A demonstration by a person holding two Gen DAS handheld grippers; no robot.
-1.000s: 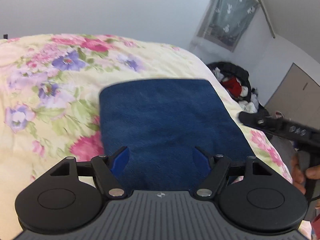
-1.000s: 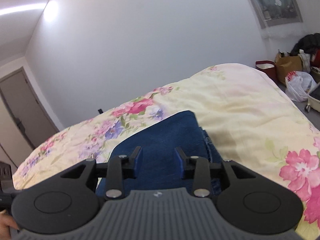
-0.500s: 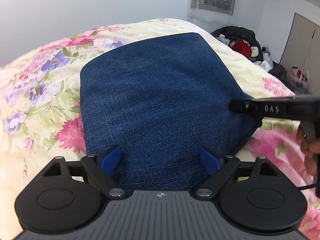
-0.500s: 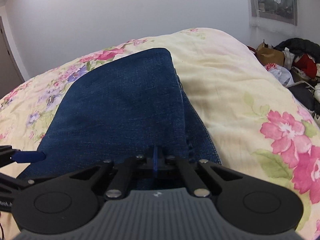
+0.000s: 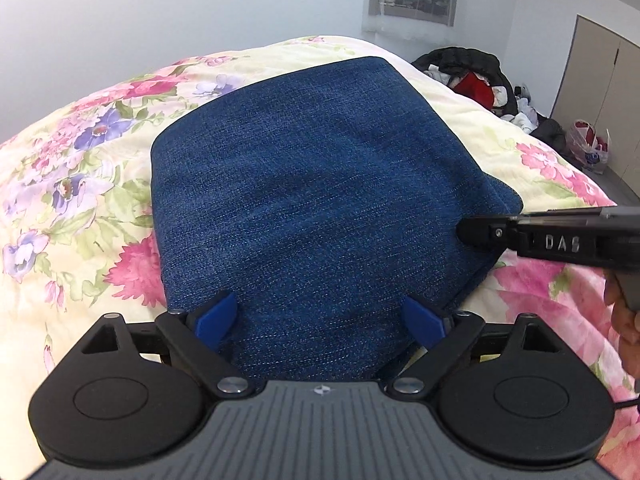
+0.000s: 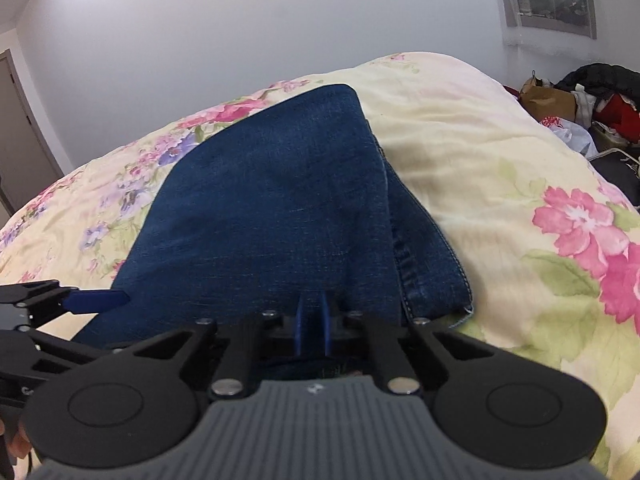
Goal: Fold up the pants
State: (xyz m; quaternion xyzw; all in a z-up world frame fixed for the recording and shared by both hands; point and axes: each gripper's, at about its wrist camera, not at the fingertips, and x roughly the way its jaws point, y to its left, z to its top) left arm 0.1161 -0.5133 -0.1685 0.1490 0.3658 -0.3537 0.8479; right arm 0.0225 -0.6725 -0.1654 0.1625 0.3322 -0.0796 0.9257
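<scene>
Blue-padded fingers of the left gripper (image 5: pixel 320 320) stand wide apart, released, straddling the near edge of the folded dark-blue denim pants (image 5: pixel 312 184) without clamping them. The right gripper (image 6: pixel 312 320) has its blue pads brought together at the near right corner of the pants (image 6: pixel 280 208); whether fabric is pinched between them cannot be confirmed, since the pad tips sit low against the cloth. In the left view, the right gripper (image 5: pixel 560 236) enters from the right side, level with the denim's near right corner. The pants lie as a compact multi-layer rectangle on the cream floral quilt (image 5: pixel 80 184) covering the bed, toward its near edge, with stitched hems (image 6: pixel 432 264) stacked along the right side of the bundle. Judged from this layout, folding is nearly complete and the step in hand is final squaring or a last fold of the near edge. The next move calls for both grippers to act on the near corners together, keeping layers aligned; the left gripper must close before any lift. Beyond the far right side of the bed, a heap of dark and red clothing (image 5: pixel 472 80), a plastic bag (image 5: pixel 592 148) and a brown paper bag (image 6: pixel 548 100) occupy the floor, well apart from the work. Nothing obstructs the fold on the quilt itself.
</scene>
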